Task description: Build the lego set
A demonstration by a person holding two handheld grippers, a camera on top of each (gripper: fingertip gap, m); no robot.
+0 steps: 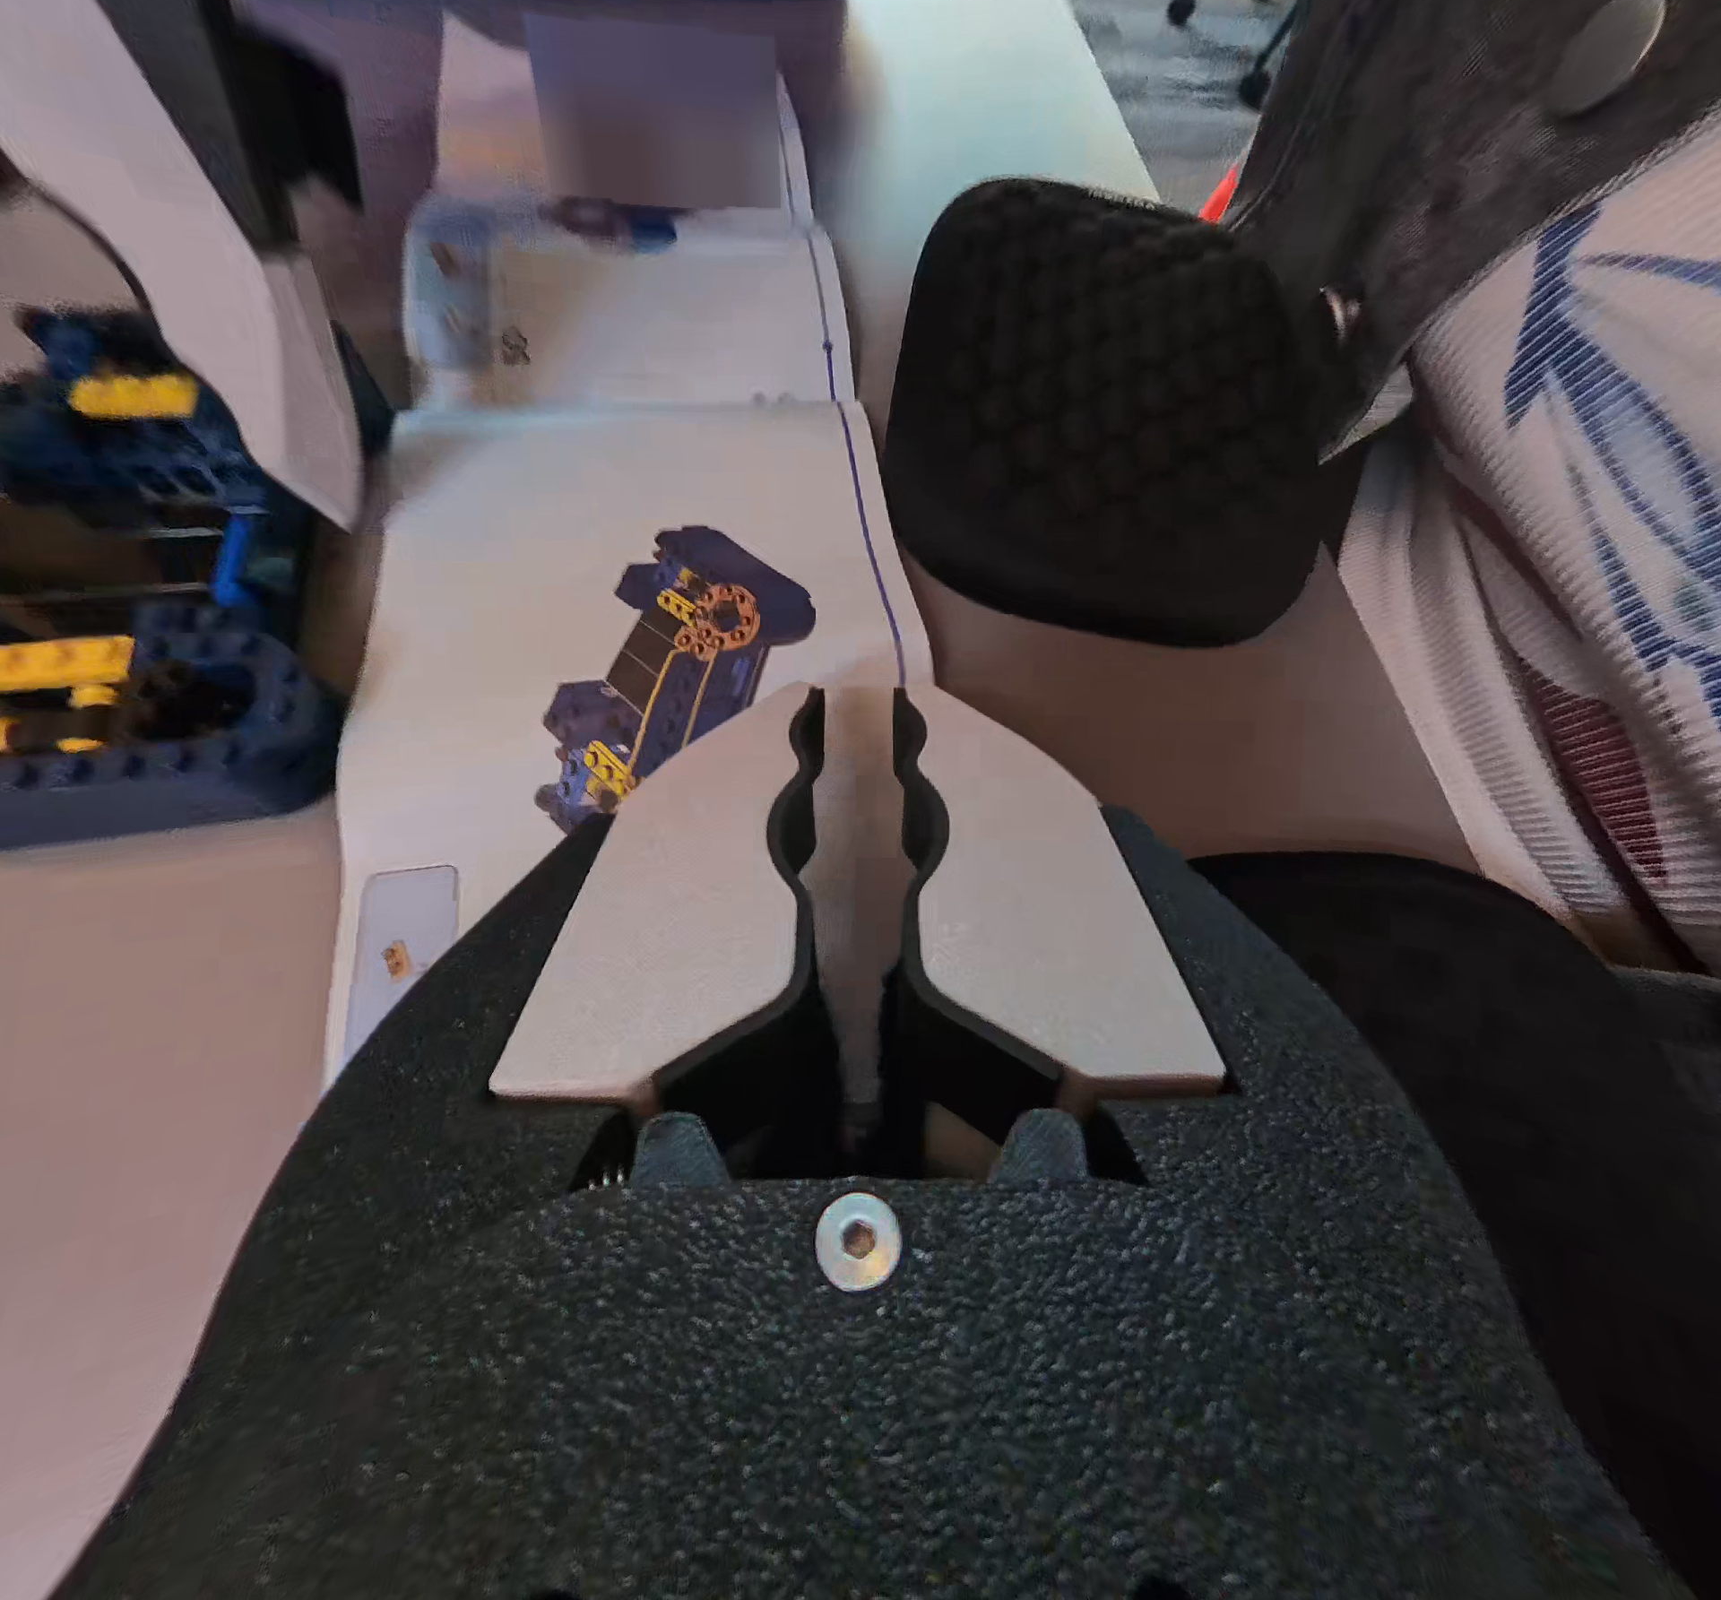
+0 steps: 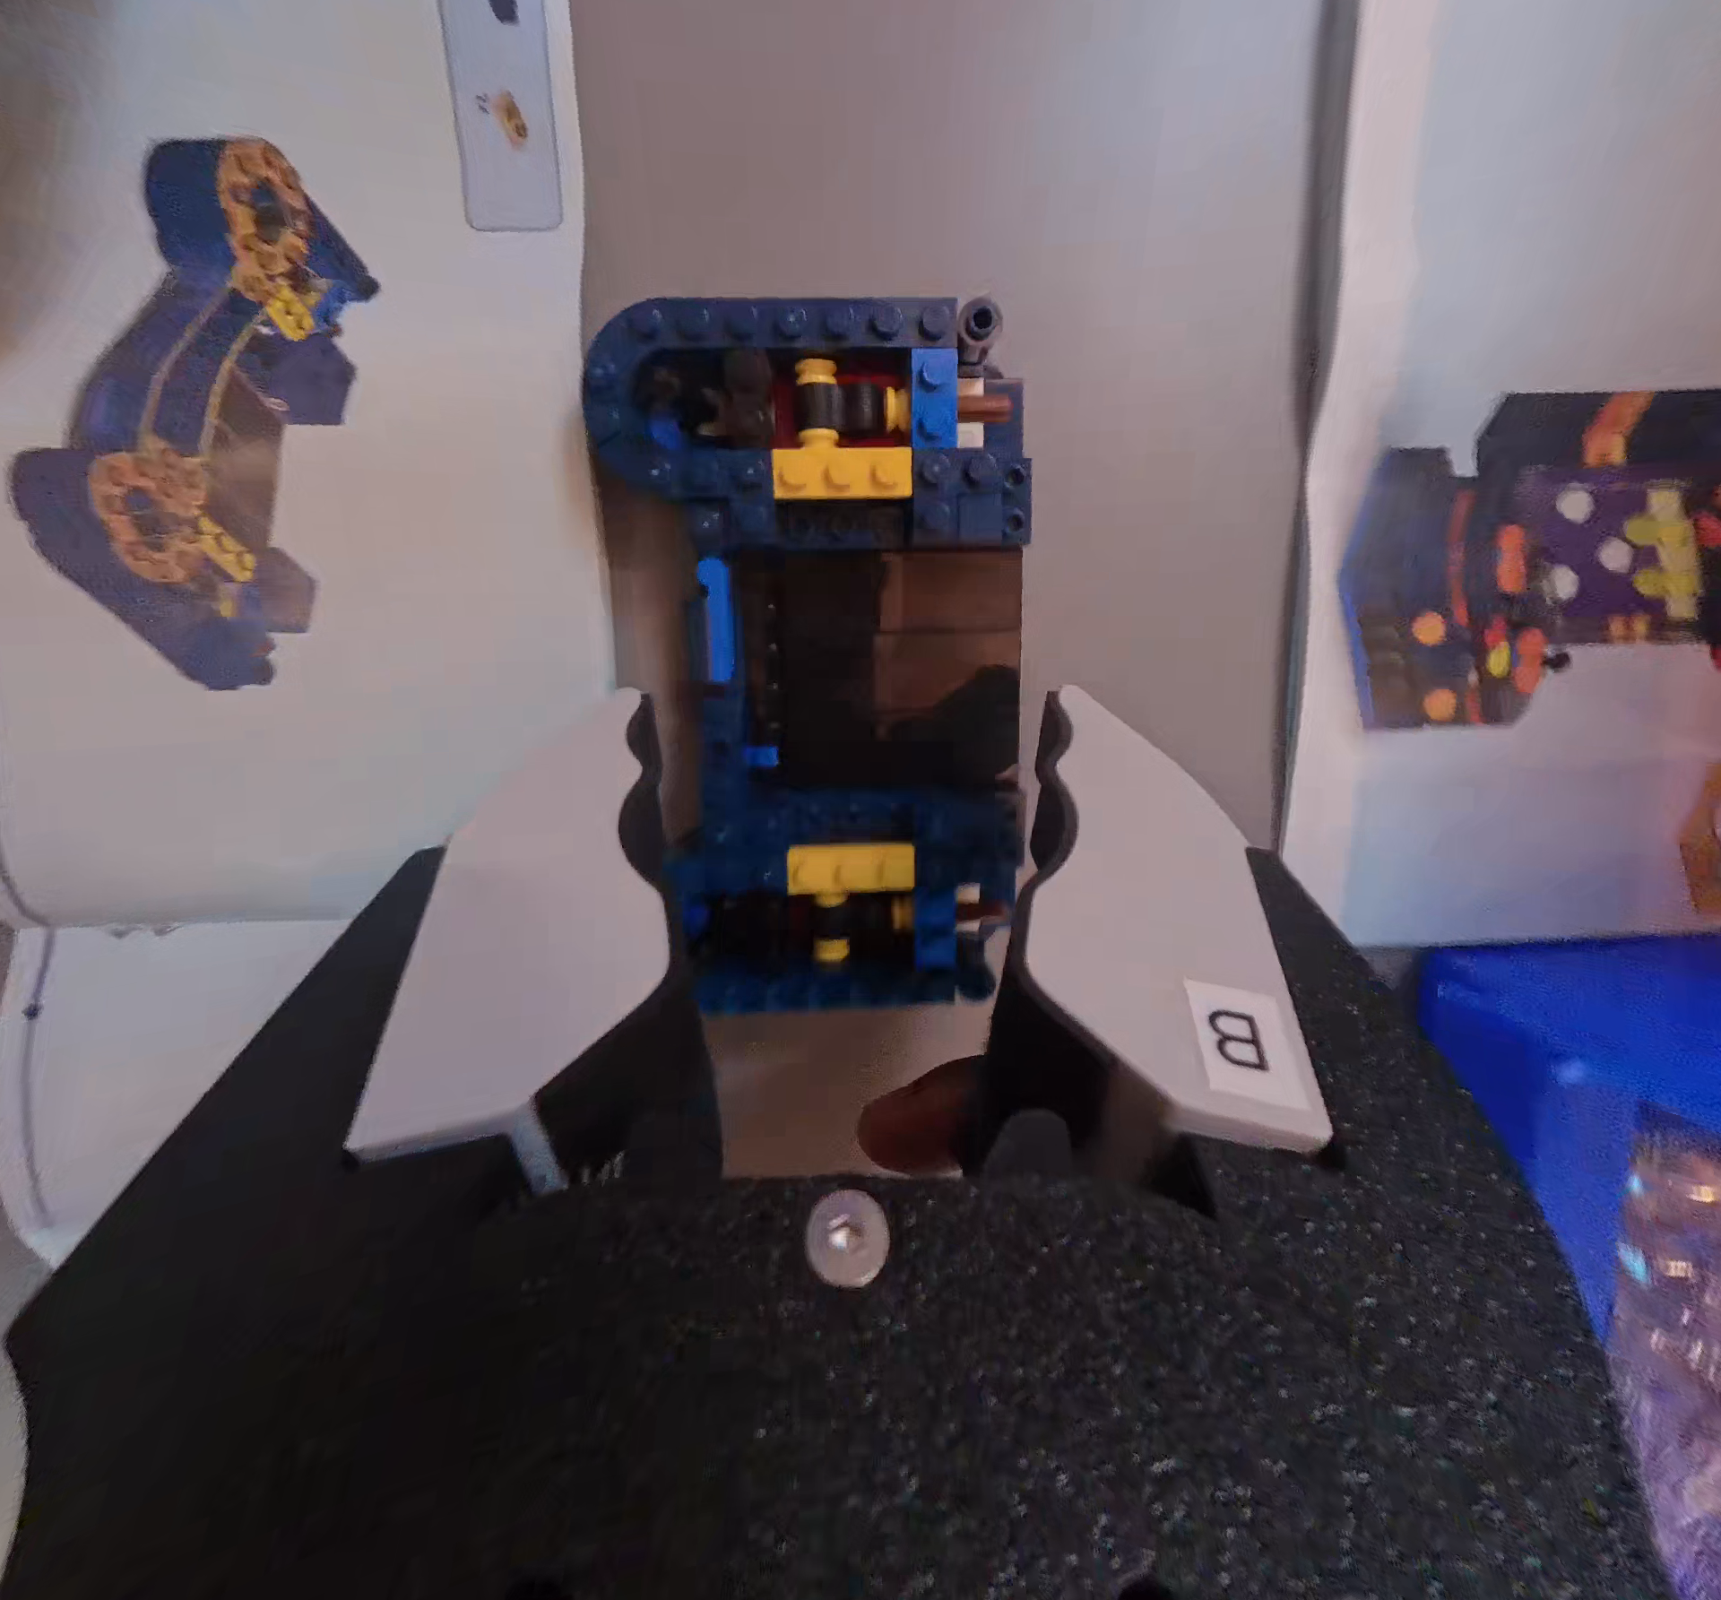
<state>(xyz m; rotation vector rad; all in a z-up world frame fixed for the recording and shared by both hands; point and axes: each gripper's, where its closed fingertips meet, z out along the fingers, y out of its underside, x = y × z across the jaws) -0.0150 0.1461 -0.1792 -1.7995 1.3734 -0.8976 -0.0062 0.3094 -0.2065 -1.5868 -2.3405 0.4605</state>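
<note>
My right gripper (image 2: 847, 698) is wide open around the near half of a dark blue brick model (image 2: 810, 475) with yellow bricks and a dark smooth panel. The model lies flat on the pale table (image 2: 1117, 251). Both pads stand a little off its sides and neither presses on it. My left gripper (image 1: 859, 698) is slightly open over the right edge of an open instruction booklet (image 1: 559, 531), beside a printed picture of the model. Nothing is pinched between its pads. The left wrist view shows the model (image 1: 140, 671) at far left, with a white finger (image 1: 186, 251) of the right gripper over it.
A black mesh pad (image 1: 1099, 410) and a person's white, blue-patterned clothing (image 1: 1537, 531) are close on the left gripper's right. The booklet (image 2: 186, 717) lies left of the model. A white box (image 2: 1490, 251) with a printed picture stands to its right, a blue bin (image 2: 1537, 1043) nearer.
</note>
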